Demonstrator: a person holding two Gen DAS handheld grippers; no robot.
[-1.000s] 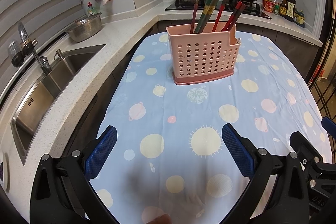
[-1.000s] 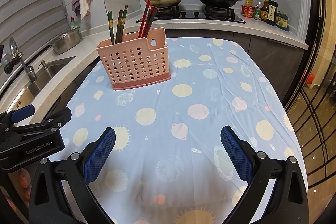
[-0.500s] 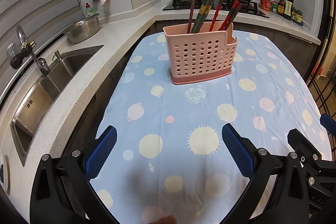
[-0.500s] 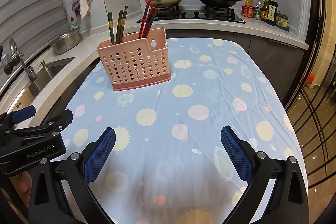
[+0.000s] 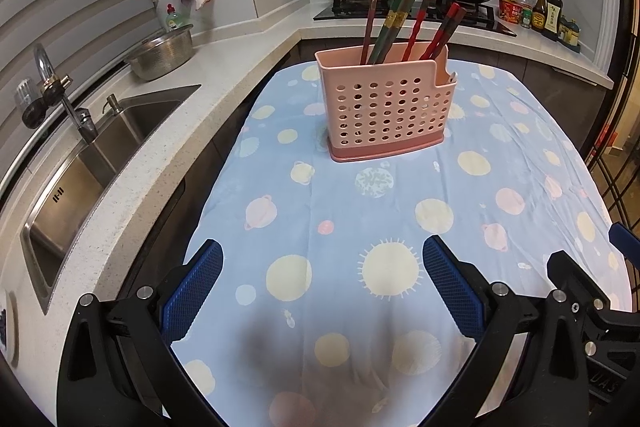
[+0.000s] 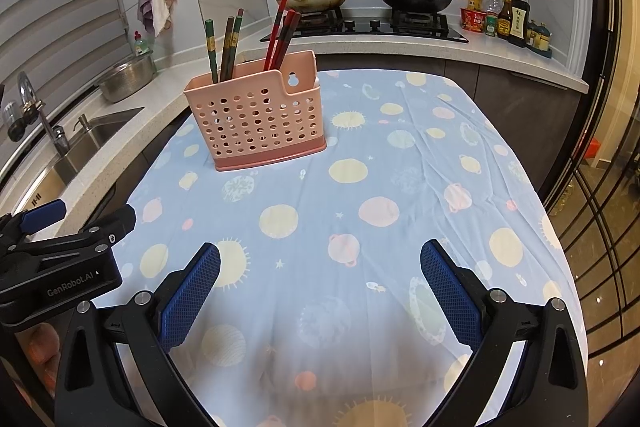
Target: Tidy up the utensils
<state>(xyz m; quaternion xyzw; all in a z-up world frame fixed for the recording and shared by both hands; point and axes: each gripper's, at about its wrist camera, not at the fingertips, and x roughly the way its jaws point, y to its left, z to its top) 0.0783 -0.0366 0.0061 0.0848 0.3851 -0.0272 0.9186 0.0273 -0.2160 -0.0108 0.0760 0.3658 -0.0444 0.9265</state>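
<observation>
Nearest, the left gripper [image 5: 322, 281] and right gripper [image 6: 320, 281] hover over the table [image 6: 400, 187], fingers [image 6: 191, 297] spread wide and empty. Farther back, the rack [image 6: 256, 119] stands upright, holding chopsticks [image 6: 228, 45] sorted by colour, apparently finished.

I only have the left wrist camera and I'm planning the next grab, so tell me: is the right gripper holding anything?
Observer: No. The right gripper is open, with only tablecloth between its fingers.
Operator: Any chopsticks loose on the table's right side?
Observer: None show in the right wrist view; the cloth runs bare to that edge.
Operator: How are they grouped in the holder?
Observer: From the right, the green and brown chopsticks stand apart from the red chopsticks in the pink holder.
</observation>
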